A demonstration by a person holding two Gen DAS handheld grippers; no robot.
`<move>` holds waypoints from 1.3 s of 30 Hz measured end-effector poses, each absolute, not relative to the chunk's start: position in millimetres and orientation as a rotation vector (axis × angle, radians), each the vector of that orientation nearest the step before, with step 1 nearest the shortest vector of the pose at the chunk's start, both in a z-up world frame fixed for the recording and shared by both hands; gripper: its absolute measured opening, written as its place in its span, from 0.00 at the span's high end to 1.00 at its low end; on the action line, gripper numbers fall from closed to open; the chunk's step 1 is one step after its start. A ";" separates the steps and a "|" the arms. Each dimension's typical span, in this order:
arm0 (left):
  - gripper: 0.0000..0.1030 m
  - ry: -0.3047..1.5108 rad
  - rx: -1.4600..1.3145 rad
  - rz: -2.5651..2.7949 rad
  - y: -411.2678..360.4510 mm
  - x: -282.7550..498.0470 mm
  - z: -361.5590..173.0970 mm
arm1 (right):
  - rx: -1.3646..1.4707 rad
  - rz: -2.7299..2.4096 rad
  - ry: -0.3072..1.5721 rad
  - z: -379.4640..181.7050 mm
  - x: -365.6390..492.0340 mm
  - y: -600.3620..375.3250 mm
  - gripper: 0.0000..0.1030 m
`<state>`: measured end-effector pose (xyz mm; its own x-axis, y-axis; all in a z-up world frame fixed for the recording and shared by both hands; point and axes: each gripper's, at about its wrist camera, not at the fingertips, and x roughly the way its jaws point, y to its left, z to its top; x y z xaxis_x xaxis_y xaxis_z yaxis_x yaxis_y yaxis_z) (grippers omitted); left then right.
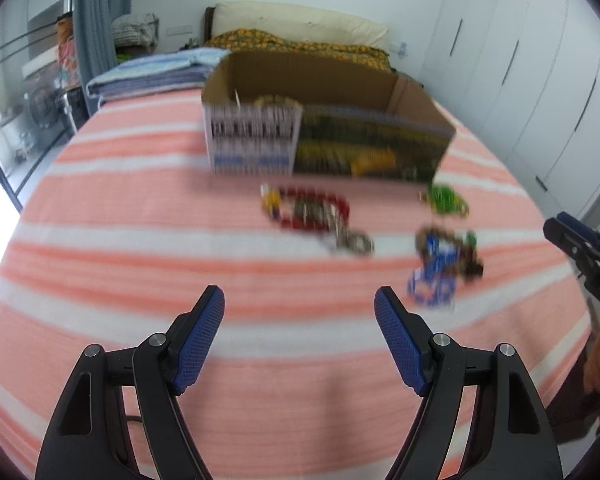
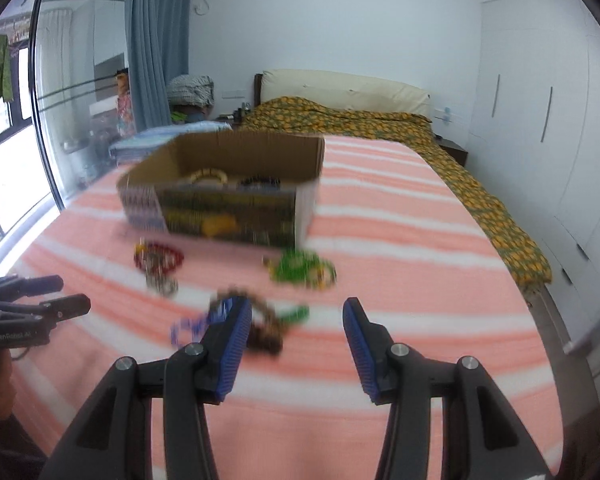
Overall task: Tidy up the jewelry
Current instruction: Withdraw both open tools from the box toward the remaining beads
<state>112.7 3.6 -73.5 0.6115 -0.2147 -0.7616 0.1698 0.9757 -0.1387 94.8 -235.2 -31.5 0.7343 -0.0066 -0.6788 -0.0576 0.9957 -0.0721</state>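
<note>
An open cardboard box [image 1: 320, 120] [image 2: 220, 200] stands on the striped bed, with a cream bangle [image 2: 210, 176] and dark beads [image 2: 260, 180] inside. In front of it lie a red bead bracelet [image 1: 312, 208] [image 2: 158, 258], a silver piece [image 1: 352, 240], green beads [image 1: 446, 198] [image 2: 300, 268], and a blue and brown bead tangle [image 1: 440, 268] [image 2: 264, 328]. My left gripper [image 1: 300, 296] hovers open, short of the red bracelet. My right gripper [image 2: 298, 308] is open just short of the brown beads, which its pads do not touch.
The pink-and-white striped bedspread [image 1: 140, 240] covers the bed. Folded blue towels [image 1: 152, 72] lie behind the box on the left, and a yellow patterned blanket [image 2: 480, 200] runs along the right side. White wardrobes [image 2: 540, 120] stand on the right. A glass door [image 2: 20, 160] is on the left.
</note>
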 end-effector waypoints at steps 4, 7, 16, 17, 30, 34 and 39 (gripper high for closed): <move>0.23 0.921 -0.057 -0.228 3.5 94.1 -95.0 | -0.058 0.025 0.787 -54.1 67.1 -235.0 0.53; 0.23 0.926 -0.042 -0.220 2.8 87.3 -103.7 | -0.025 0.021 0.811 -70.1 53.5 -235.0 0.52; 0.23 0.906 -0.015 -0.180 4.3 84.0 -109.7 | -0.031 0.038 0.833 -86.2 47.0 -225.2 0.53; 0.22 0.900 -0.006 -0.177 3.2 83.5 -110.4 | -0.031 0.038 0.831 -86.6 47.2 -224.7 0.53; 0.12 0.903 0.062 -0.179 -5.6 82.6 -113.7 | -0.028 0.037 0.855 -93.0 48.8 -223.5 0.53; 0.06 0.919 0.082 -0.186 -8.7 83.2 -115.1 | -0.024 0.042 0.865 -94.9 49.9 -224.0 0.53; 0.02 0.932 0.091 -0.189 -10.5 83.9 -116.0 | -0.010 0.043 0.879 -97.2 54.6 -226.7 0.53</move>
<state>83.9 -10.5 -116.0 0.5814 -0.1223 -0.8044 0.2013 0.9795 -0.0035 54.6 -226.7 -97.2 0.6373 0.0339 -0.7699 -0.0421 0.9991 0.0091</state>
